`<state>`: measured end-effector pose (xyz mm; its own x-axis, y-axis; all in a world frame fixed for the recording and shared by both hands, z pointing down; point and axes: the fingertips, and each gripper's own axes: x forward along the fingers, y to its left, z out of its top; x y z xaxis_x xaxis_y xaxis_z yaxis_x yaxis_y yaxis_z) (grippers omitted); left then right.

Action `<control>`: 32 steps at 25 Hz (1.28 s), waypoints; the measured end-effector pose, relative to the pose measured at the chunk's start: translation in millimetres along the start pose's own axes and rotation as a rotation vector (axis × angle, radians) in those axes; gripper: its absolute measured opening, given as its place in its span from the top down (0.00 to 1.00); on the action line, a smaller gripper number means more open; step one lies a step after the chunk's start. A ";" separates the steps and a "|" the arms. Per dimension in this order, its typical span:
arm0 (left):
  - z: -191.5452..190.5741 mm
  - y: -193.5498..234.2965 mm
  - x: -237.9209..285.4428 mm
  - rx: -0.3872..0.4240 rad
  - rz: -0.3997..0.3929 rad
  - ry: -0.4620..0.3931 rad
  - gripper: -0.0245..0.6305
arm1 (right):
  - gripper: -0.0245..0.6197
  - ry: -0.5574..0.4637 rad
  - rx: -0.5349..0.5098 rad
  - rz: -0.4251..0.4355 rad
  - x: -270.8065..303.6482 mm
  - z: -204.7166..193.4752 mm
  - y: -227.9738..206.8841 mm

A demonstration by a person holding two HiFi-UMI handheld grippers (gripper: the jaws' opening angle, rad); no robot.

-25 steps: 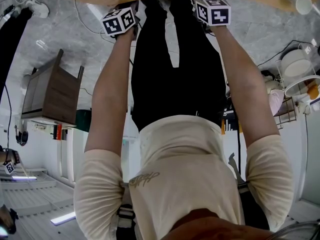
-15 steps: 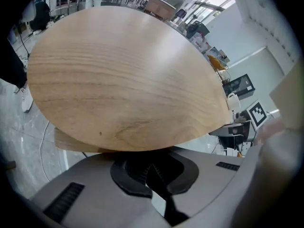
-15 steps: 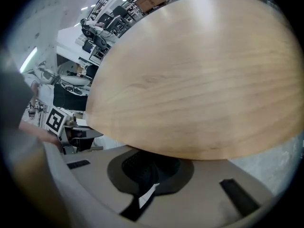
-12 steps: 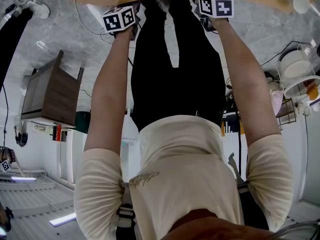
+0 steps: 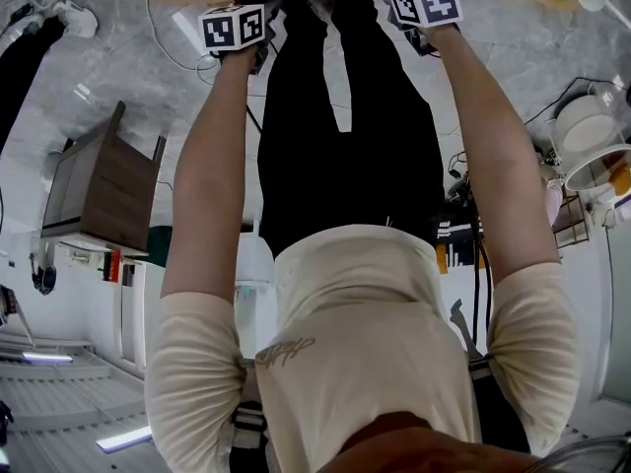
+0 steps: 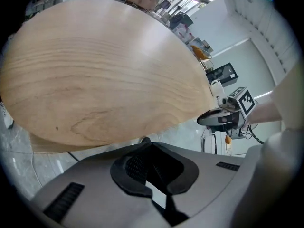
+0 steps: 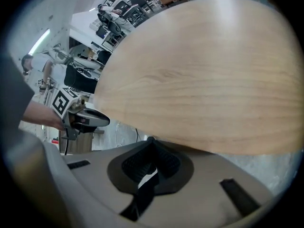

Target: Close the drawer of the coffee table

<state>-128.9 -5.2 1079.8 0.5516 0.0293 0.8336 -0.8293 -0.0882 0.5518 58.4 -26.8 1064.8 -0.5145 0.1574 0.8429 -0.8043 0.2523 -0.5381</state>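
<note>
1. The left gripper has its jaws pressed together with nothing between them; its own view shows the dark pads meeting just under the wooden rim
2. The right gripper is in the same state, closed on nothing, with its nose tucked close below the same edge
3. Each gripper appears in the other's view, level with it and well apart along the rim, so the two work as a pair
4. What has changed: in the head view the left marker cube and the right marker cube sit higher in the frame than a second ago, and less of the wood shows above them. Both grippers have travelled forward, away from the body and toward the table
5. The coffee table top fills both gripper views and is only a thin strip at the top of the head view
6. The drawer itself cannot be made out in any view. A paler band under the top in the left gripper view may be its front, but I cannot tell
7. My reading is that the closed jaws serve as blunt pushers and the forward travel is the closing push under way. How far in the drawer sits cannot be judged from here
</note>
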 end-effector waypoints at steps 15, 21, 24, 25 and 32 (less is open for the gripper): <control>-32.9 -73.9 -80.7 0.098 -0.047 0.054 0.96 | 0.97 -0.058 -0.135 0.354 -88.1 -32.4 123.0; -37.5 -102.6 -138.1 0.172 -0.075 0.033 0.96 | 0.97 -0.219 -0.081 0.448 -156.0 -27.2 184.5; -39.9 -116.2 -166.4 0.197 -0.085 0.005 0.96 | 0.97 -0.293 -0.085 0.463 -190.0 -19.6 217.3; -40.0 -122.5 -175.3 0.210 -0.086 -0.008 0.96 | 0.97 -0.309 -0.094 0.469 -200.8 -17.6 228.0; -27.9 -199.9 -246.6 0.355 -0.124 -0.199 0.96 | 0.97 -0.441 -0.177 0.532 -282.8 1.4 300.0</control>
<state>-101.6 32.9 764.6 0.6805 -0.1286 0.7213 -0.6924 -0.4348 0.5757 -37.8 3.0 665.0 -0.9263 -0.0889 0.3662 -0.3695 0.4052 -0.8362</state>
